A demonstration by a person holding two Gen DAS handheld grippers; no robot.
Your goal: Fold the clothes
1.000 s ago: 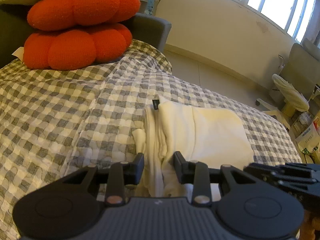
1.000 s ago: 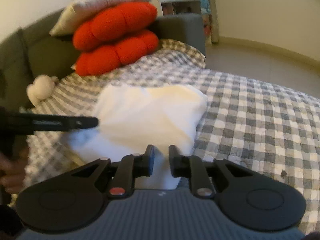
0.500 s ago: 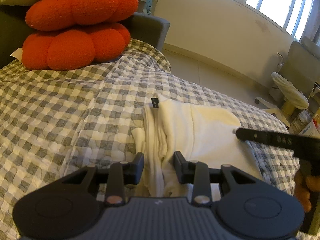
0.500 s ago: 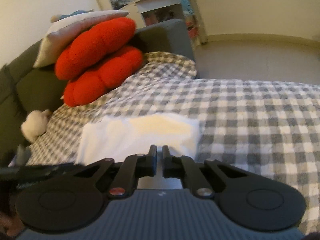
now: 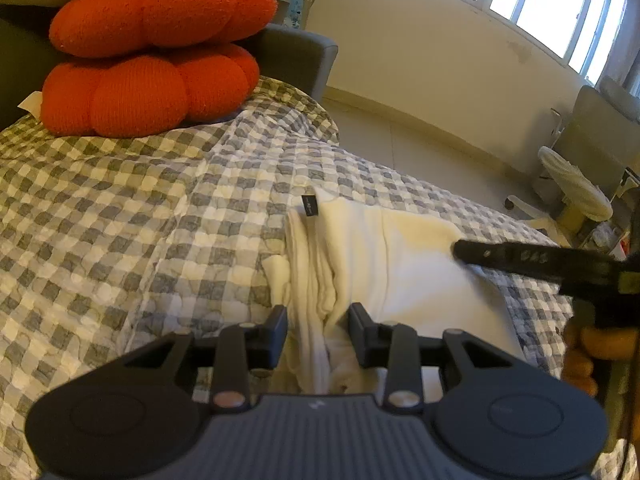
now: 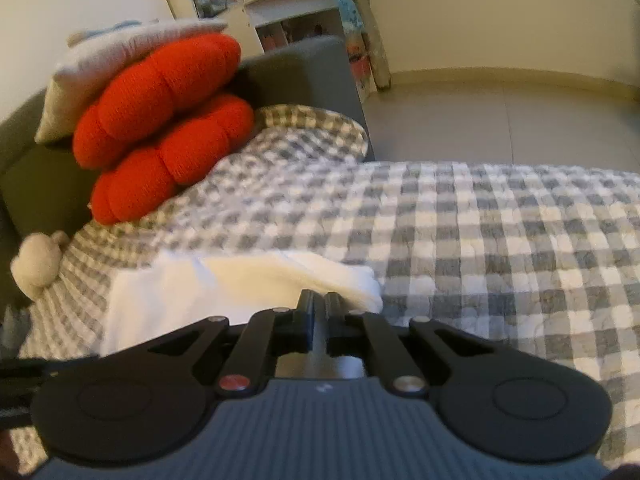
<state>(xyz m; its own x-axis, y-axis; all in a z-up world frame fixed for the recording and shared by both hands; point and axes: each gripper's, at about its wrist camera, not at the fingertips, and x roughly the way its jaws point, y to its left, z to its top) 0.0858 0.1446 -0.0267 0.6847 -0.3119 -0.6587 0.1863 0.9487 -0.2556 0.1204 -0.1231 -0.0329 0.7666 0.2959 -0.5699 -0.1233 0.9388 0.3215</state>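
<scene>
Black plastic, left gripper (image 5: pixel 318 320): your jaws stand moderately apart and straddle the bunched, layered edge of the white garment (image 5: pixel 400 264). The folds fill most of the gap. You cannot tell from this view whether the pads actually pinch the cloth.

Right gripper (image 6: pixel 319 300): the jaws are a narrow slit and opening. Nothing shows between them; the tips sit over the near edge of the garment (image 6: pixel 180 296). From the left wrist view its fingers (image 5: pixel 520 258) come in from 3 o'clock, with the tip at the garment's far right corner. Your right hand (image 5: pixel 592 344) shows at the 4 o'clock edge.

The garment lies folded into a rough rectangle on the checked quilt (image 5: pixel 120 208). It is flat on the right, with stacked folds along its left side. A small black tag (image 5: pixel 309 206) sticks out at its far-left corner, toward 12 o'clock from the left jaws.

The quilt is grey and cream check and spreads all round the garment.

Toward 10 o'clock in the left wrist view, two orange cushions (image 5: pixel 152 48) are stacked, well apart from the garment. They rest against a grey sofa arm (image 5: pixel 296 56). In the right wrist view a pale pillow (image 6: pixel 120 56) lies on top of them, and a cream plush ball (image 6: pixel 36 264) sits at 9 o'clock.

At 2 o'clock in the left wrist view, a chair (image 5: pixel 576 196) stands on the floor beneath the windows (image 5: pixel 552 4).
</scene>
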